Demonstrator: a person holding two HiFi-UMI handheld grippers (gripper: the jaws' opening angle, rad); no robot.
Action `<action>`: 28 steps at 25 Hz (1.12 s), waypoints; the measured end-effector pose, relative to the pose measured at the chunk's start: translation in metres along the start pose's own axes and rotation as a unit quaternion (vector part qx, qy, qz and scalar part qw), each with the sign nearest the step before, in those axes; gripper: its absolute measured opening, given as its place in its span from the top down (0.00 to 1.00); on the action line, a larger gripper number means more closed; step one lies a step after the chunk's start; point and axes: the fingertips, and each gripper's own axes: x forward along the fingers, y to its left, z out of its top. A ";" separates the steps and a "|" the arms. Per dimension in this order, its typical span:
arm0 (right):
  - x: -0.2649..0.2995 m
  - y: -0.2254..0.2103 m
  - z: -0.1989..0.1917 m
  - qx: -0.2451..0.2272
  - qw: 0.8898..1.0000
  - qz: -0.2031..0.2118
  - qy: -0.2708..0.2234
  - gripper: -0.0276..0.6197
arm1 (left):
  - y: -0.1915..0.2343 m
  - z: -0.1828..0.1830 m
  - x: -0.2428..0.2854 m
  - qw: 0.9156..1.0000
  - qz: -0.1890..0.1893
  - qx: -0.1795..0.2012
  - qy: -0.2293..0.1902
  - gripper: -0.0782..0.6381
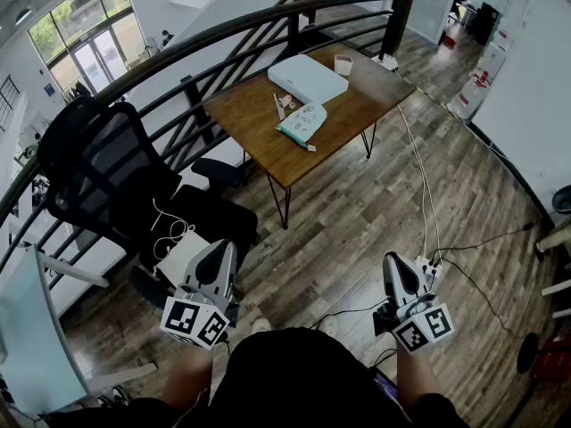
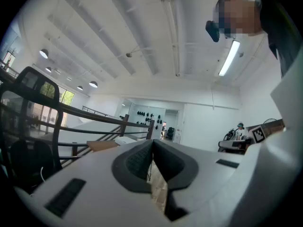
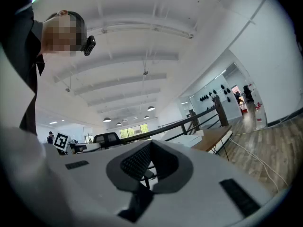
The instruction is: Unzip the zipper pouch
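The zipper pouch (image 1: 303,121), white with a pattern and a teal edge, lies flat on the wooden table (image 1: 268,136) far ahead in the head view. Both grippers are held low near the person's body, well short of the table. My left gripper (image 1: 222,255) is shut with nothing between its jaws, and its own view shows the pads (image 2: 142,160) pressed together. My right gripper (image 1: 394,266) is shut and empty too, its pads (image 3: 139,162) meeting. The table (image 2: 102,145) shows small in the left gripper view, and its edge (image 3: 213,138) in the right gripper view.
A white box (image 1: 308,78) and a small cup (image 1: 343,64) sit on the table near the pouch. A black office chair (image 1: 116,185) stands left, by a dark railing (image 1: 223,34). Cables and a power strip (image 1: 428,270) lie on the wood floor at right.
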 end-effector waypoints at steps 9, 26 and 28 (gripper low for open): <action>-0.005 -0.012 -0.001 0.000 1.000 0.004 0.003 0.97 | -0.014 -0.006 0.008 1.000 -0.004 0.004 0.007 0.87; -0.013 -0.025 0.022 -0.009 0.999 0.013 -0.044 0.94 | -0.046 0.001 0.023 1.000 -0.014 0.009 0.000 0.86; -0.015 -0.031 0.022 -0.013 0.999 0.019 -0.042 0.94 | -0.054 -0.002 0.028 1.000 -0.014 0.014 0.003 0.86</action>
